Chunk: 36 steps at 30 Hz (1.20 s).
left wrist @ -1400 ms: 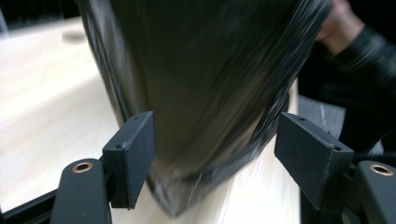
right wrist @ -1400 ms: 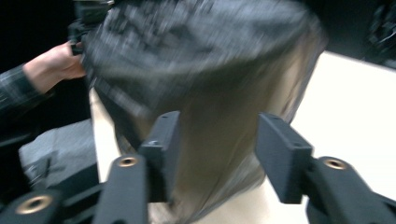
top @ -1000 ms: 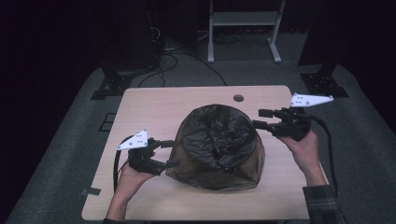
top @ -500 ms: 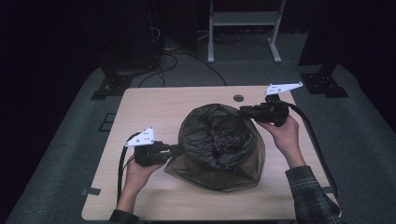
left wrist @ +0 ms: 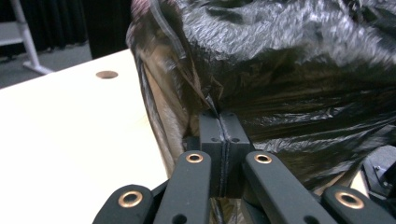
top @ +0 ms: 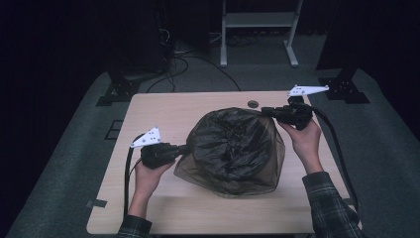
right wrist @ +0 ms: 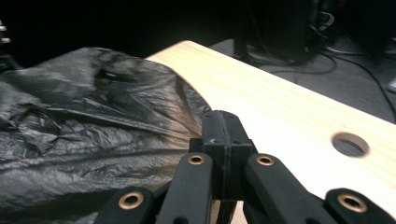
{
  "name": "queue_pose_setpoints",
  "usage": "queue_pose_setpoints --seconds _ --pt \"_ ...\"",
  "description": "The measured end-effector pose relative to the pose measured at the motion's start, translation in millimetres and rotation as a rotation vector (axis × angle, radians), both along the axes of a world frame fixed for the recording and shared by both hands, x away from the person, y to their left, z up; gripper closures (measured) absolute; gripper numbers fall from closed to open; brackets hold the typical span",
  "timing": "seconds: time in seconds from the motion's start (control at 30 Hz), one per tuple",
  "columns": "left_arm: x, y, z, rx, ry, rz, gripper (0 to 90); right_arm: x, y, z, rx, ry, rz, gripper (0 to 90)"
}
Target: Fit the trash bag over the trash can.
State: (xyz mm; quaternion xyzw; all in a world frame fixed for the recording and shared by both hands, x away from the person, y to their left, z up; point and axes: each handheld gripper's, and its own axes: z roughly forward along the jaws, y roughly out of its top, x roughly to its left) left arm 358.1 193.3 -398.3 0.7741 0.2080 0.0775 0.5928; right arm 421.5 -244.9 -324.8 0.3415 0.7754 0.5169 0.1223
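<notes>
Clenched tight on thin film, having just been closing: left gripper (left wrist: 219,140) pads pressed together with a pinch of the black plastic bag (left wrist: 299,70) caught between them, film puckering into fine creases right above the pads; same at the right gripper (right wrist: 223,144), pads met on the bag's (right wrist: 88,135) stretched edge, where the plastic thins to a brownish, half-transparent skin.

Seen from the high view: left gripper (top: 184,148) biting the bag's (top: 233,148) near-left side, right gripper (top: 267,111) biting its far-right side, 2 grips on opposite edges; each gripper held in 1 hand, left hand (top: 148,173) low at the table's left, right hand (top: 304,136) farther back on the right, plaid sleeve below it.

Bag itself: a rounded, crinkled, glossy dark mound, darkest and most folded at the middle with a sunken crease on top, lighter and see-through toward the skirt spread flat on the wood; sitting mid-table on the pale wooden table (top: 163,111), slightly right of centre.

Beyond the bag, a small round hole (top: 253,104) in the tabletop, just past the far edge of the plastic.
</notes>
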Motion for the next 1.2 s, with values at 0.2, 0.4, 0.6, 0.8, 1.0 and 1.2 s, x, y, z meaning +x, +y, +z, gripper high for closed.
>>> queue_pose_setpoints --seconds 0.2,0.4,0.6,0.8,1.0,1.2 --pt "7.4 -5.4 -10.1 0.042 0.025 0.019 89.6 7.5 -4.9 -27.6 -0.019 0.036 -0.061 90.0" --pt "11.1 -13.1 -22.6 0.124 0.067 0.016 89.5 10.2 -9.0 -57.3 -0.041 0.084 -0.094 90.0" --pt "9.4 -9.9 -22.0 0.09 0.059 0.014 75.8 1.0 -18.9 -62.0 -0.02 0.067 -0.088 71.1" --pt "2.0 5.1 -11.9 0.043 0.045 -0.034 41.9 -28.2 -40.7 -32.5 0.047 -0.03 -0.04 47.0" --pt "-12.5 12.6 -3.9 0.004 0.013 -0.138 28.1 -61.8 -55.1 -23.5 0.076 -0.099 0.047 34.7" --pt "-22.4 9.5 2.7 -0.022 -0.016 -0.175 22.6 -89.0 -53.1 -30.9 0.099 -0.106 0.157 28.0"
